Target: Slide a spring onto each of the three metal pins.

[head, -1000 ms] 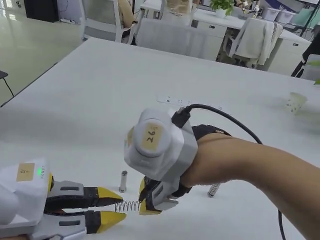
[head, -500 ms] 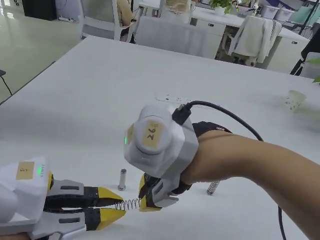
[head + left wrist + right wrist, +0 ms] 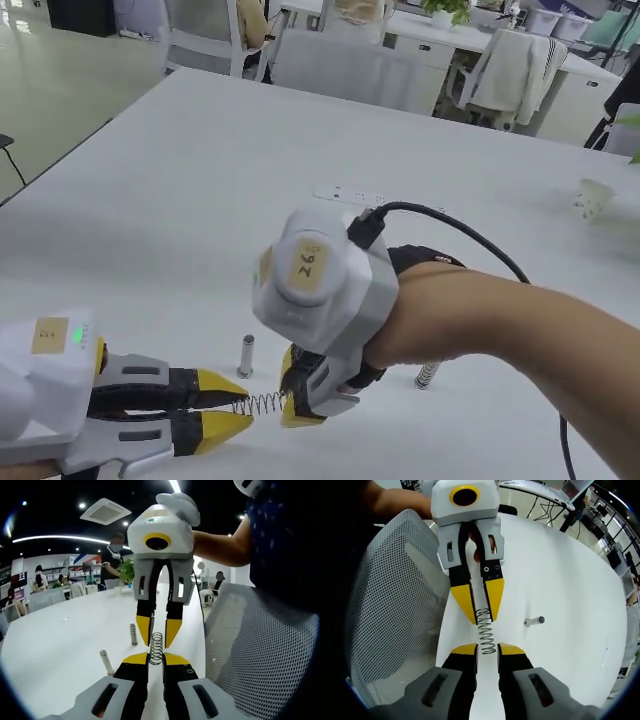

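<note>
1 spring [image 3: 265,403] between 2 grippers [image 3: 243,405] [image 3: 292,405], pin [image 3: 246,356] beside

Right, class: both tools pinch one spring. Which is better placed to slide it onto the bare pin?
Probably the right tool: it hangs nose-down over the table, close beside the upright bare pin, gripping one end of the spring. The left tool lies flat, low along the table.

Spring [image 3: 262,403] spanning two facing tips at the table [image 3: 200,200] front.
Left hand-held gripper [image 3: 228,408] is at its left end and right hand-held gripper [image 3: 298,398] at its right. A pin [image 3: 246,356] stands just behind, with a second spring [image 3: 427,376] farther right.
</note>
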Motion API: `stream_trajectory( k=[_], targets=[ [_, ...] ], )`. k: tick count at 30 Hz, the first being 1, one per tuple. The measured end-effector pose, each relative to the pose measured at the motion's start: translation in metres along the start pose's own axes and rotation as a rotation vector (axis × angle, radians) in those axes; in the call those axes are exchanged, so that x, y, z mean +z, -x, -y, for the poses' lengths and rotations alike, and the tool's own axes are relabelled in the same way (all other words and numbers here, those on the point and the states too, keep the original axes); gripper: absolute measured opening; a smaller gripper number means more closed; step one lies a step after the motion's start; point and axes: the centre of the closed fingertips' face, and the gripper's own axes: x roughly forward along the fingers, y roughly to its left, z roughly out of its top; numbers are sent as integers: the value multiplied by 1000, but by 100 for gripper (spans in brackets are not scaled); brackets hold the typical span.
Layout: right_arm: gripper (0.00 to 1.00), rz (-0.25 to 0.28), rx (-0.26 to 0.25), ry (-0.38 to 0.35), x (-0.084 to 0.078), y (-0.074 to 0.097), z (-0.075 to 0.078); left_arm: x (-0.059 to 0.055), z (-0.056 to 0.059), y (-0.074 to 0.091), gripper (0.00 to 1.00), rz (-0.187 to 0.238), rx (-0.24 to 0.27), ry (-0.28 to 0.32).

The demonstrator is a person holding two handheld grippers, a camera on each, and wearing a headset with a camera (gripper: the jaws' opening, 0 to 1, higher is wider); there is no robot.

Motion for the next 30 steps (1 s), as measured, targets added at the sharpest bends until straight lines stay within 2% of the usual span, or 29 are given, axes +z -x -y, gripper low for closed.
stream_trajectory(
  k=[15,30],
  targets=[
    [12,3,15,-12,-5,-4,-1,16,3,-3,2,26,-14,-30],
    [9,17,10,-14,-4,-2,-2,12,2,-4,3,16,-13,-33]
  ],
)
